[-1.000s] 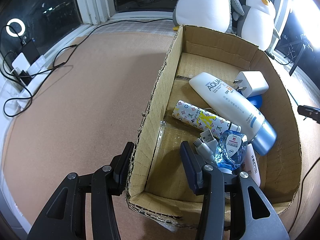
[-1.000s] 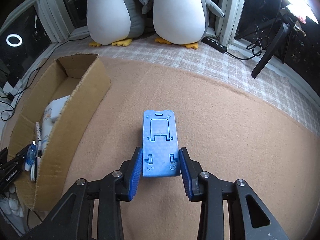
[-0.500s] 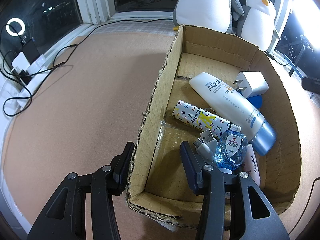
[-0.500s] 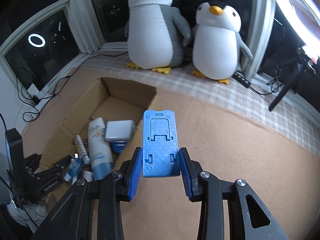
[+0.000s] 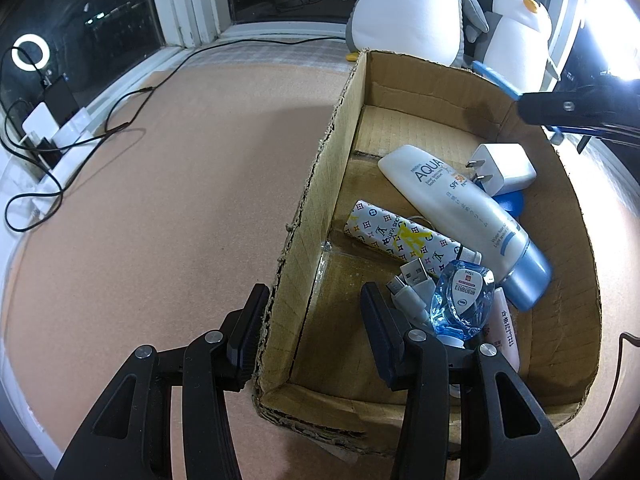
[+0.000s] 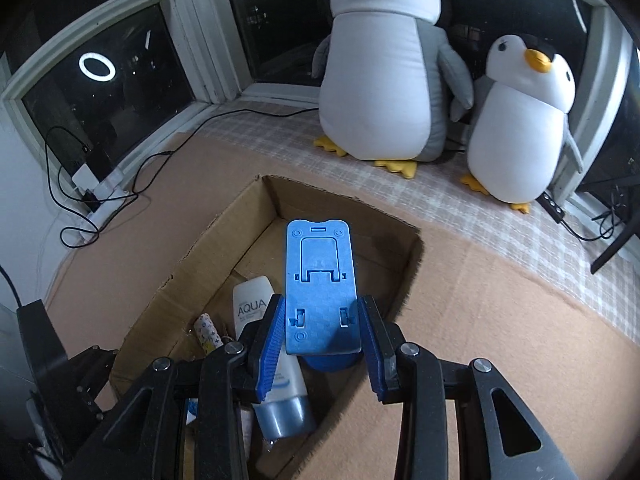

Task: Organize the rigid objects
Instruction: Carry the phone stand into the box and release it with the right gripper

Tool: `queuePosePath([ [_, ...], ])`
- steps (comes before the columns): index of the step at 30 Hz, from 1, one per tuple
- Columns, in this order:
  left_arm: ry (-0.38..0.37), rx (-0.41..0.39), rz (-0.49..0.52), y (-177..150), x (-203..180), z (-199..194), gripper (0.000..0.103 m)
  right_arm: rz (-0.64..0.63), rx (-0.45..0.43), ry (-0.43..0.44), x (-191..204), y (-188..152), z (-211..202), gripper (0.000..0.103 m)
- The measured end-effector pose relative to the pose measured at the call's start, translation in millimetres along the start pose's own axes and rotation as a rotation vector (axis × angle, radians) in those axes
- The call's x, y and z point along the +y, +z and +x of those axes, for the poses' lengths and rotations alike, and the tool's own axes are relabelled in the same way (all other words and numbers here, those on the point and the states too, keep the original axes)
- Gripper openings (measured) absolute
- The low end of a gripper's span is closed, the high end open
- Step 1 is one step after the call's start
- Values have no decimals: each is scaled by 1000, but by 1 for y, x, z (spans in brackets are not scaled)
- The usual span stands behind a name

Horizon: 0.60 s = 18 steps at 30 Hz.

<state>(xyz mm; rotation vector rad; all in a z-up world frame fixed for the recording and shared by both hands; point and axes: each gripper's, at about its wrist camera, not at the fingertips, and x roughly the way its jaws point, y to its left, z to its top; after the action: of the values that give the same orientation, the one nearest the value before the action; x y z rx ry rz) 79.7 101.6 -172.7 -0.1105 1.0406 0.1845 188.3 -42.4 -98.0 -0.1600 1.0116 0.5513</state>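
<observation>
Cardboard box is sitting on the surface, its left wall standing between the wide-spread fingers of the left claw. The right claw is gripping a blue phone stand, hovering at 12 o'clock over the box.

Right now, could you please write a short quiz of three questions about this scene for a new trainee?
1. True or false: the right gripper holds the blue phone stand above the cardboard box.
2. Which item lies inside the box? A) white charger plug B) plush penguin C) power strip
3. Fill in: the jaws of the left gripper straddle the box's ____ without clamping it.

Key: 1 true; 2 A; 3 side wall.
</observation>
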Motion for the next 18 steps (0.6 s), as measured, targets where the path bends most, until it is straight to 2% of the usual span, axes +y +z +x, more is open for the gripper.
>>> queuePosePath([
  [12,0,0,0,0,0,0,46,-20,40,-7,9,3,24,33],
  [18,0,0,0,0,0,0,46,-26,43,-15,9,2,25,39],
])
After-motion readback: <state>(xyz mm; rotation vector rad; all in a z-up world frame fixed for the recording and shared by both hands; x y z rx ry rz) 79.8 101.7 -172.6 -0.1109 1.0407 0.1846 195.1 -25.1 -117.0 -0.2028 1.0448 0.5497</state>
